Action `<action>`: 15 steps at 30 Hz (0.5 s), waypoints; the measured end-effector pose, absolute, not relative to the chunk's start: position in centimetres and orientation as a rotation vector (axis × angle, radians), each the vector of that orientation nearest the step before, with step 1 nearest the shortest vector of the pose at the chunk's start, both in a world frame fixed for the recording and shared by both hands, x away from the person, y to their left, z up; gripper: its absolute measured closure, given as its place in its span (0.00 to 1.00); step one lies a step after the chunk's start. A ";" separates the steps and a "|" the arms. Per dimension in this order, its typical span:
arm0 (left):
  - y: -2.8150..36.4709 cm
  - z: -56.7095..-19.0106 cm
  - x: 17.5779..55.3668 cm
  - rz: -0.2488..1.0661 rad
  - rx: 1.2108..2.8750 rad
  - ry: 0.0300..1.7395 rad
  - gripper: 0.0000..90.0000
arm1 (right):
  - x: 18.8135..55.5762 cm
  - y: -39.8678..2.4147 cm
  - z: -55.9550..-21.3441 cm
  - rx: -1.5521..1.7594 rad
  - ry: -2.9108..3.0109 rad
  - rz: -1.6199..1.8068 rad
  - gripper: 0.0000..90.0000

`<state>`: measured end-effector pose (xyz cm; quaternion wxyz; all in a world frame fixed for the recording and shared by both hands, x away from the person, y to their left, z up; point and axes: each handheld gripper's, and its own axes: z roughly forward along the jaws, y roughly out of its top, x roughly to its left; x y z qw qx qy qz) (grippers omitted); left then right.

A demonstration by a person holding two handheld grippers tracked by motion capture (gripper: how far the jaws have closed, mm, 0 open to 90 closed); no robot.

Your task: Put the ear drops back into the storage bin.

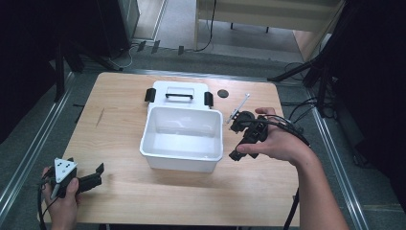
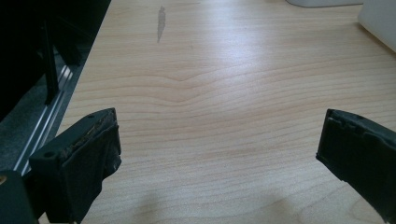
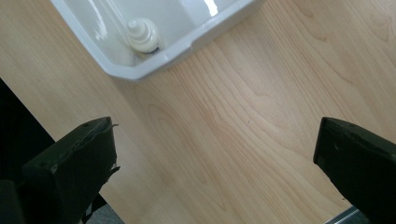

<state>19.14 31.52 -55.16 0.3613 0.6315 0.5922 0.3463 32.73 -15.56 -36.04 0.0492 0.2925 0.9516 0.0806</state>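
A white plastic bin (image 1: pixel 182 165) stands open in the middle of the wooden table (image 1: pixel 124 124). In the right gripper view a small white round piece (image 3: pixel 142 35) lies on the bottom of the bin (image 3: pixel 187 46), near a corner. My right gripper (image 1: pixel 235 141) hovers just right of the bin, tilted down at the table. Its jaws stand wide open (image 3: pixel 215 144) over bare wood with nothing between them. My left gripper (image 1: pixel 98 175) rests low at the table's front left corner, open (image 2: pixel 217 140) and empty, well apart from the bin (image 2: pixel 378 23).
The bin's white lid (image 1: pixel 178 92), with a black handle and two black latches, lies behind the bin. A small black disc (image 1: pixel 222 93) and a thin white stick (image 1: pixel 240 106) lie at the back right. Metal rails (image 1: pixel 33 148) run along both table sides.
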 end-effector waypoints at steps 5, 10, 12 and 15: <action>31.5 -55.2 19.1 0.895 1.629 1.523 0.00 | 32.6 -17.0 -36.8 0.936 2.881 0.237 0.00; 31.5 -55.2 19.1 0.894 1.627 1.523 0.00 | 32.6 -18.6 -38.1 0.985 2.846 0.230 0.00; 31.5 -55.2 19.1 0.894 1.628 1.524 0.00 | 32.5 -19.3 -38.7 1.005 2.838 0.239 0.00; 31.5 -55.2 19.1 0.896 1.629 1.523 0.00 | 32.5 -20.1 -39.4 1.021 2.828 0.236 0.00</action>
